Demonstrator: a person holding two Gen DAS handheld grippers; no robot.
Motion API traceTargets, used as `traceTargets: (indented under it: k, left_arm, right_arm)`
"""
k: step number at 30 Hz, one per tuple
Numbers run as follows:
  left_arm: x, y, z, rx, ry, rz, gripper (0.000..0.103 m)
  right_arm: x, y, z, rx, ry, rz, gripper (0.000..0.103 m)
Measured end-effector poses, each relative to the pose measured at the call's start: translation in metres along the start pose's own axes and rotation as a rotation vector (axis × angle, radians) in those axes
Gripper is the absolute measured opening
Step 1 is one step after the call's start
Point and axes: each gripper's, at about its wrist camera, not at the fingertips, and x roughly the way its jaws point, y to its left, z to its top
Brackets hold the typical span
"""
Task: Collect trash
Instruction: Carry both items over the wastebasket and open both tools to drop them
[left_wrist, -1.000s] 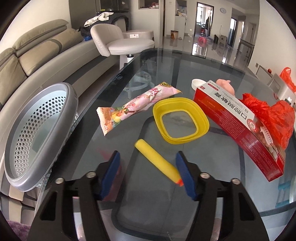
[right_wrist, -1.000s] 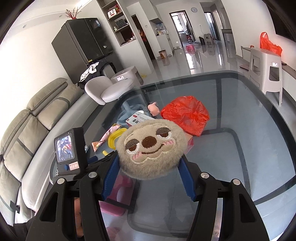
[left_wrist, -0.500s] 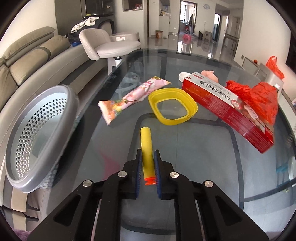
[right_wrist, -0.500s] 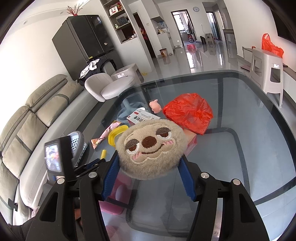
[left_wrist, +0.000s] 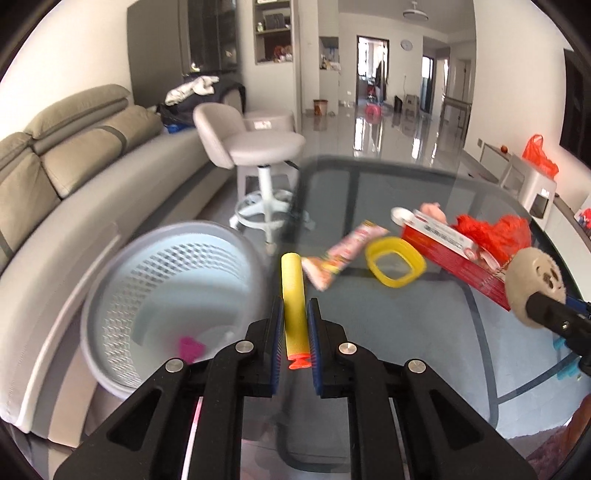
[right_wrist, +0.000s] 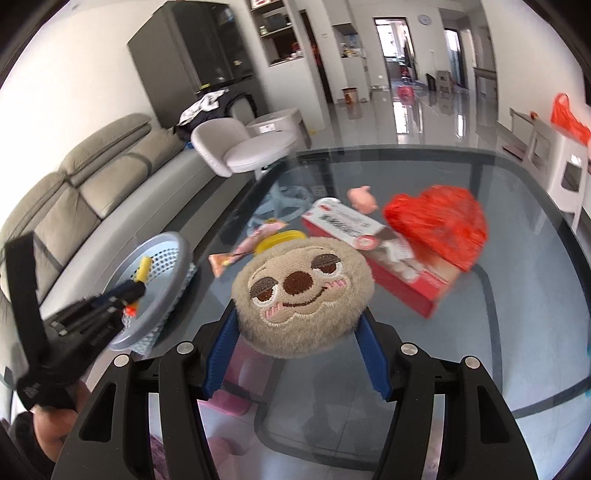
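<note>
My left gripper (left_wrist: 295, 328) is shut on a yellow foam dart (left_wrist: 293, 295) with an orange tip and holds it in the air beside the rim of the grey perforated bin (left_wrist: 110, 277). In the right wrist view the dart (right_wrist: 142, 269) hangs over the bin (right_wrist: 173, 258). My right gripper (right_wrist: 295, 332) is shut on a round plush sloth face (right_wrist: 303, 291) above the glass table (right_wrist: 498, 332). A pink snack wrapper (left_wrist: 347, 251), a yellow ring lid (left_wrist: 394, 266), a red box (left_wrist: 454, 254) and a red plastic bag (left_wrist: 498, 232) lie on the table.
A pink scrap (left_wrist: 190, 349) lies inside the bin. A small pink toy pig (right_wrist: 364, 197) and a white cap (left_wrist: 400, 214) sit behind the red box. A grey sofa (left_wrist: 74, 155) runs along the left, a white stool (left_wrist: 258, 147) stands past the table.
My left gripper closed on the yellow dart, lifted it off the table and swung left toward the bin. My right gripper kept its hold on the plush and shifted slightly.
</note>
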Motion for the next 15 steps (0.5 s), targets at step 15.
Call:
traceTargets:
  k: [15]
  left_arm:
    - [0.010, 0.127, 0.013, -0.074, -0.023, 0.107, 0.013]
  right_arm:
    - [0.077, 0.134, 0.030, -0.144, 0.055, 0.153, 0.059]
